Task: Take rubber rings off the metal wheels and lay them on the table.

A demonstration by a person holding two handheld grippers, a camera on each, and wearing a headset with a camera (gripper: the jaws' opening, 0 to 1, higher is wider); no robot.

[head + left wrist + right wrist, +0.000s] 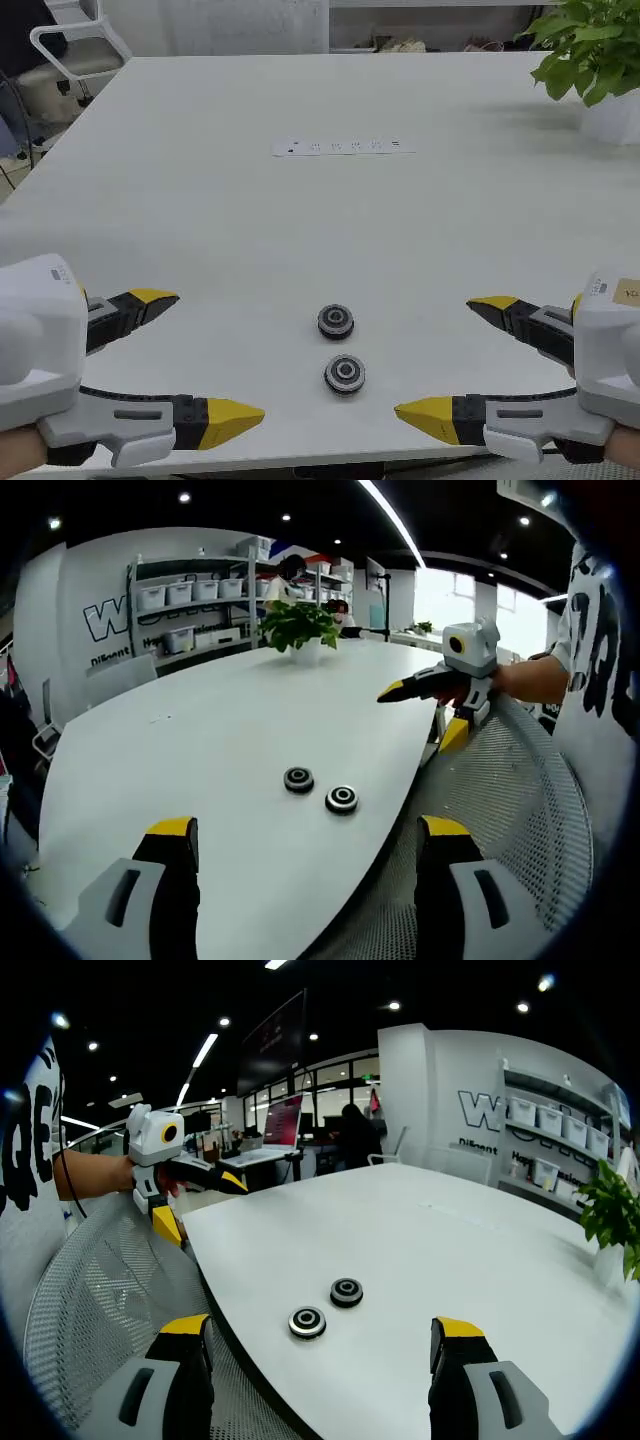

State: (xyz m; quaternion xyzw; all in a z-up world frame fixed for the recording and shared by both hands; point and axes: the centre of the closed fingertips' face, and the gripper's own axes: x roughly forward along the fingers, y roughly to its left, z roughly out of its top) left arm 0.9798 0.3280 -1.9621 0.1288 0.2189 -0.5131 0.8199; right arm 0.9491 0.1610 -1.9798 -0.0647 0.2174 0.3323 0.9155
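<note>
Two small metal wheels with black rubber rings lie flat on the white table (pixel 300 220), close to its front edge. The farther wheel (pixel 336 321) (pixel 298 779) (pixel 346 1292) and the nearer wheel (pixel 344 374) (pixel 341 799) (pixel 307 1322) sit a little apart. My left gripper (pixel 208 355) (pixel 307 830) is open to their left, holding nothing. On their right, my right gripper (pixel 442 356) (pixel 322 1327) is open too. Both hover at the table's front edge, well apart from the wheels. Each gripper view also catches the other gripper: the right gripper (pixel 425 688) and the left gripper (pixel 200 1175).
A white power strip (pixel 343 146) lies mid-table, farther back. A potted plant (pixel 590 50) stands at the far right corner and an office chair (pixel 75 45) at the far left. A grey mesh chair (pixel 500 800) sits against the table's front edge.
</note>
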